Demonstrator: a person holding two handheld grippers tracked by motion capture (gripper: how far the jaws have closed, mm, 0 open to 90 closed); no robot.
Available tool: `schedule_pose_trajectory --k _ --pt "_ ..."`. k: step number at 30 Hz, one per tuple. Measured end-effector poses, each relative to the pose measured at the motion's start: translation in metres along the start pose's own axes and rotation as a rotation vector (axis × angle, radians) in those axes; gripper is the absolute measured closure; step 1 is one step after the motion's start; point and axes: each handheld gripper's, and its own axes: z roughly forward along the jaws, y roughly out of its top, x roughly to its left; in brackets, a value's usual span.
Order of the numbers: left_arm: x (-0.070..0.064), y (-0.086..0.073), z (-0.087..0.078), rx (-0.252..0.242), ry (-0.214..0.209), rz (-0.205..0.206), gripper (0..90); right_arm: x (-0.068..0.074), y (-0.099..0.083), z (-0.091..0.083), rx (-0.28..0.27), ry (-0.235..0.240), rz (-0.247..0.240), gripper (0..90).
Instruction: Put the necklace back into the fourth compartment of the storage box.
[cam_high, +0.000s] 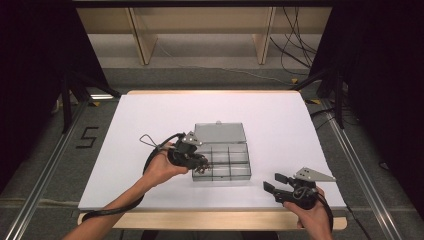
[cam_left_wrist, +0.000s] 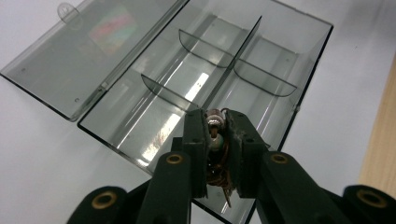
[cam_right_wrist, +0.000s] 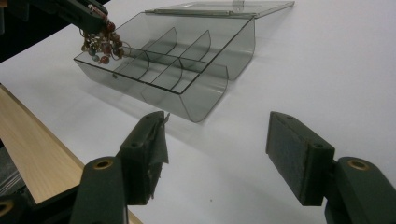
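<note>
Left gripper view: beaded chain (cam_left_wrist: 215, 140) clamped in left tool (cam_left_wrist: 217, 122) (over box (cam_left_wrist: 261, 60)).

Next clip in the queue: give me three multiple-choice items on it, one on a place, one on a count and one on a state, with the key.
1. Where is the beaded jewellery held?
A. Over a near corner of the clear box
B. On the box's lid
C. On the bare table

2. How many compartments does the box have?
A. Two
B. Six
C. Nine

3. How is the right gripper?
A. Shut on the jewellery
B. Open, holding nothing
C. Pressing on the lid

Key:
1 A: the right gripper view shows the left gripper holding the beads just above the box's corner.
2 B: one long divider and two cross dividers make two rows of three.
3 B: its fingers stand wide apart over the table, away from the box.
</note>
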Motion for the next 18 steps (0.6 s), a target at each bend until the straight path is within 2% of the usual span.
schedule_pose_trajectory --k 1,2,5,8,9,10,13,14,15,18 --pt "0.0 -0.001 0.002 0.002 -0.004 -0.015 78.2 0.0 0.0 0.001 -0.013 0.003 -0.005 39.1" --pt "0.001 -0.002 0.003 0.005 -0.006 -0.006 78.2 0.0 0.0 0.001 -0.012 0.002 -0.006 39.1" --pt "0.003 -0.005 0.006 0.011 -0.005 -0.018 78.1 0.0 0.0 0.001 -0.012 0.0 -0.004 39.1" --pt "0.004 -0.007 0.008 0.021 -0.008 -0.023 78.1 -0.001 0.0 0.0 -0.013 -0.021 -0.029 39.1" --pt "0.003 -0.008 0.009 0.02 -0.011 -0.031 78.1 0.0 0.0 0.001 -0.009 -0.005 -0.01 39.1" --pt "0.004 -0.008 0.01 0.03 -0.011 -0.02 78.1 -0.001 0.0 0.0 -0.011 -0.015 -0.025 39.1" --pt "0.002 -0.01 0.013 0.033 -0.018 -0.031 78.0 -0.001 0.0 0.001 -0.013 -0.016 -0.027 39.1" --pt "0.002 -0.01 0.013 0.033 -0.018 -0.031 78.0 0.0 0.0 0.001 -0.009 -0.007 -0.01 39.1" --pt "0.002 -0.009 0.015 0.039 -0.022 -0.025 77.9 -0.001 0.0 0.001 -0.012 -0.015 -0.026 39.1" --pt "0.001 -0.009 0.017 0.047 -0.027 -0.028 77.7 -0.001 0.0 0.001 -0.013 -0.017 -0.028 39.1"
